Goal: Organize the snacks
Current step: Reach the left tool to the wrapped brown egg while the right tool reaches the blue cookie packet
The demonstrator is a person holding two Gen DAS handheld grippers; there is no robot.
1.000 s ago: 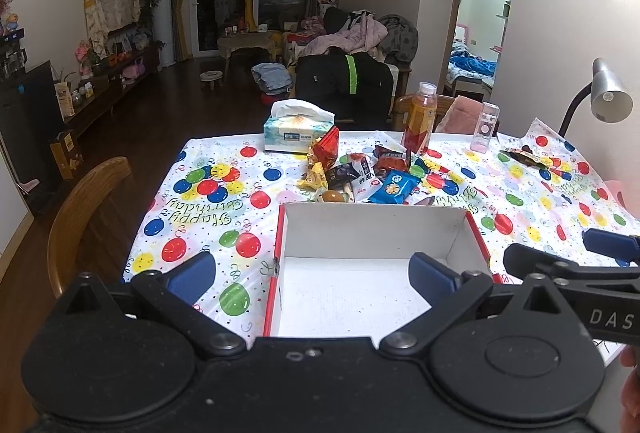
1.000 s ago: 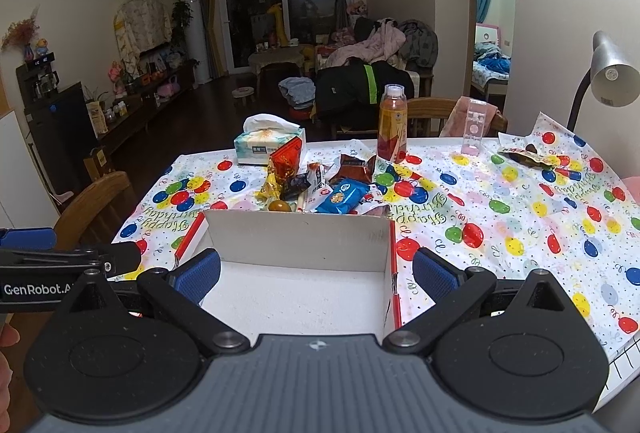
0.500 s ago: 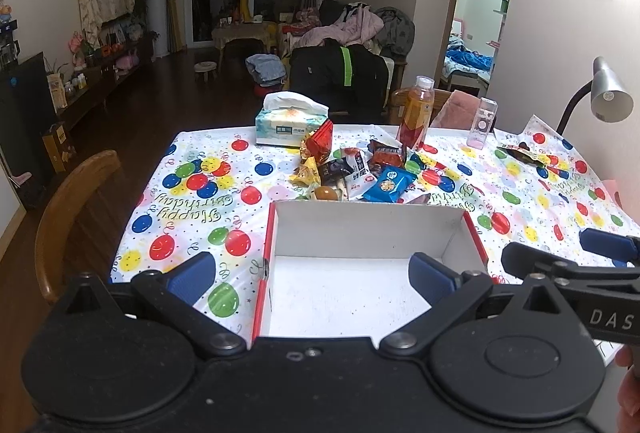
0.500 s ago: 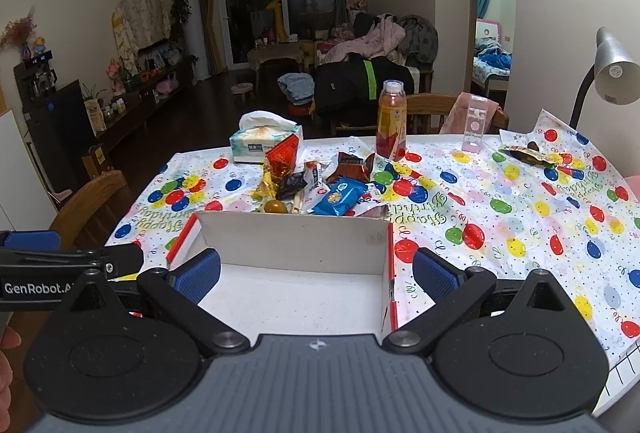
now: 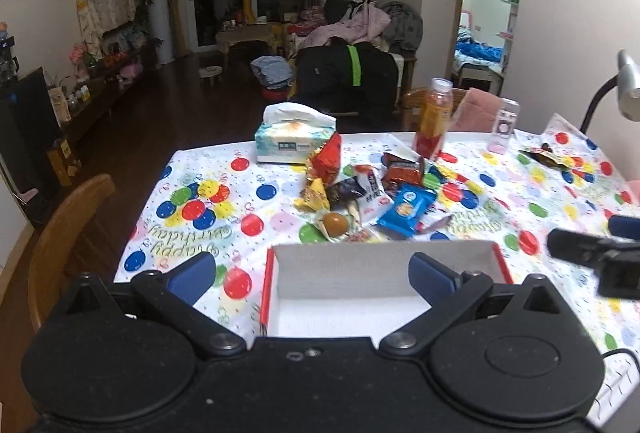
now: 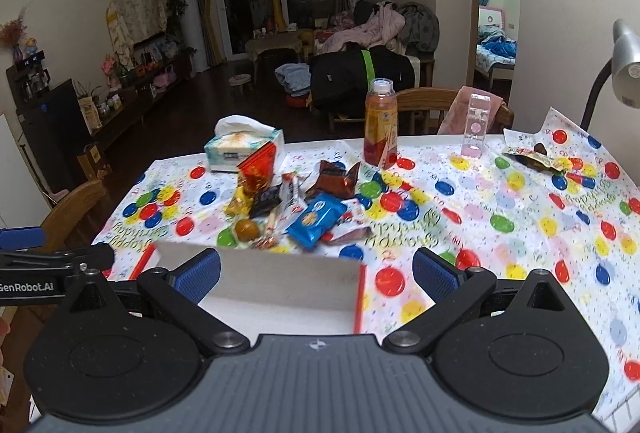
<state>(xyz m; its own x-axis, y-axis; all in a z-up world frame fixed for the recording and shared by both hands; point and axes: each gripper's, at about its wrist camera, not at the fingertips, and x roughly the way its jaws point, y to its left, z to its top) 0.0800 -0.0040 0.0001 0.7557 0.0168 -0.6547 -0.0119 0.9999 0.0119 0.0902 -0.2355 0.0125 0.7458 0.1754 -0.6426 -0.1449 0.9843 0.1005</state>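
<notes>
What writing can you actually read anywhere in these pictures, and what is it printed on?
"GenRobot.AI" (first letter cut off): on the left gripper, seen in the right wrist view.
"Happy Birthday": on the balloon tablecloth, upside down from here.
Tissue box, orange drink bottle and blue snack packet: print too small or blurred to read.

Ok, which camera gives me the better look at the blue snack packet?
The right wrist view: the blue snack packet lies nearer the centre, its whole face visible. The left wrist view shows it too, unobstructed but smaller and more foreshortened.
</notes>
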